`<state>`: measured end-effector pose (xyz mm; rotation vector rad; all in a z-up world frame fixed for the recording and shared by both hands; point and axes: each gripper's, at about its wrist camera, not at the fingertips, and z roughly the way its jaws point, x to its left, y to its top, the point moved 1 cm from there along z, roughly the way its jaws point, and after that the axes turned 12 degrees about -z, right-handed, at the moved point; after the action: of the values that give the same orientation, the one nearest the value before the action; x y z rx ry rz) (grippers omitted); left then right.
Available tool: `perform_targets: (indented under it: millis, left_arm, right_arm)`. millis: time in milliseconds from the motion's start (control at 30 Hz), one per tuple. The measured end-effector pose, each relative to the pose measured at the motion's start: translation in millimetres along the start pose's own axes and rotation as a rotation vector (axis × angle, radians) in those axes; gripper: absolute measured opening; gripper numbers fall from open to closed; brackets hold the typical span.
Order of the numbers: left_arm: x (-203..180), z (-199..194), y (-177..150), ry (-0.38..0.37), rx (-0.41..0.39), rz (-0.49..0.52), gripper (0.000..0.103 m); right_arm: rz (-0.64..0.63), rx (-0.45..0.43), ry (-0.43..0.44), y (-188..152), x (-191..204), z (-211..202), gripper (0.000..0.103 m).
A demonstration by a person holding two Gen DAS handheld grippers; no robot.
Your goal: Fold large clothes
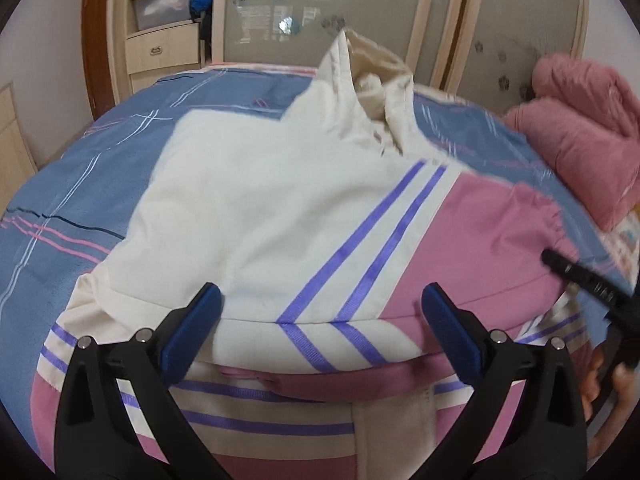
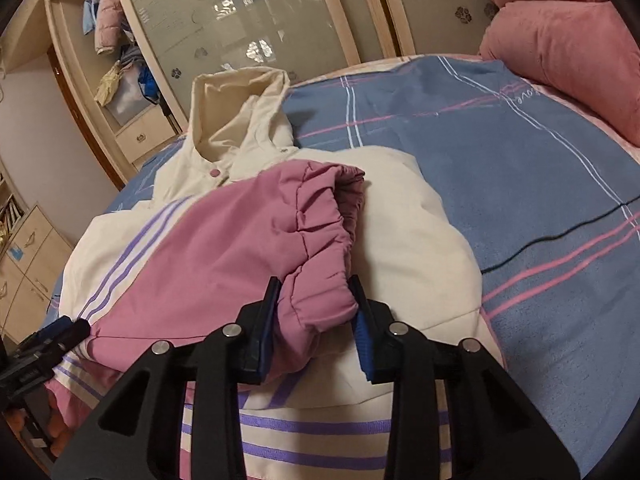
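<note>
**Jacket on bed, R tongs on sleeve cuff**

Blue plaid bedspread [image 2: 500, 168] covers the bed, w/ a pink quilt [image 2: 568, 48] bundled at its far edge. Hooded jacket [image 1: 248, 200], cream w/ pink panels & purple stripes, lies flat across the bedspread, hood away from the cams. Pink sleeve [image 2: 256, 240] is laid over the jacket body. Left gripper [image 1: 320, 320] hovers over the hem, jaws wide apart, holding nothing. Right gripper [image 2: 316, 312] is clamped on the sleeve cuff [image 2: 320, 296].

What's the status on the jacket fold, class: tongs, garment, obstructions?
Left tongs open, above the jacket. Right tongs astride pink sleeve cuff, grip unclear. Jacket on bed, sleeve folded across. Nothing blocking.
</note>
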<state>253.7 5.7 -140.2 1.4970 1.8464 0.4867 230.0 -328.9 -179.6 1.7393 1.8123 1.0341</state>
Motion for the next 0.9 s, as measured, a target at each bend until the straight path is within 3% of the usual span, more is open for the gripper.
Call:
perform_targets:
  millis: [133,233,300,400,533,633,700,767,867,900]
  left_arm:
    - [19,0,14,-0.019,0.009,-0.110,0.101]
    - [39,-4,24,-0.007,-0.020,-0.194,0.101]
    - [52,-3,28,0.005,-0.031,-0.242,0.101]
    - [69,14,30,0.052,0.018,-0.264,0.101]
    - [71,35,20,0.165,0.026,-0.181,0.101]
    - [66,32,20,0.194,-0.003,-0.170,0.101]
    - [63,16,23,0.173,-0.058,-0.204,0.101]
    - [55,1,27,0.108,-0.097,-0.221,0.101]
    - [40,-6,32,0.056,-0.093,-0.207,0.101]
    - [34,-5,33,0.048,-0.089,-0.194,0.101]
  right_arm:
    - [0.028,0.012,0.008,-1,-5,-2,0.057]
    - [0.077,-0.013,0.045,2,-11,-8,0.065]
    - [0.092,-0.039,0.036,2,-14,-15,0.065]
    - [0.102,-0.066,0.018,3,-17,-21,0.065]
    - [0.090,-0.128,0.030,5,-14,-31,0.065]
    - [0.018,-0.180,0.073,8,1,-37,0.059]
    - [-0.065,-0.140,0.047,8,18,-30,0.056]
    - [-0.150,-0.032,-0.026,3,33,-6,0.056]
    - [-0.205,0.129,-0.102,-7,38,31,0.056]
    - [-0.203,0.139,-0.104,-8,37,34,0.057]
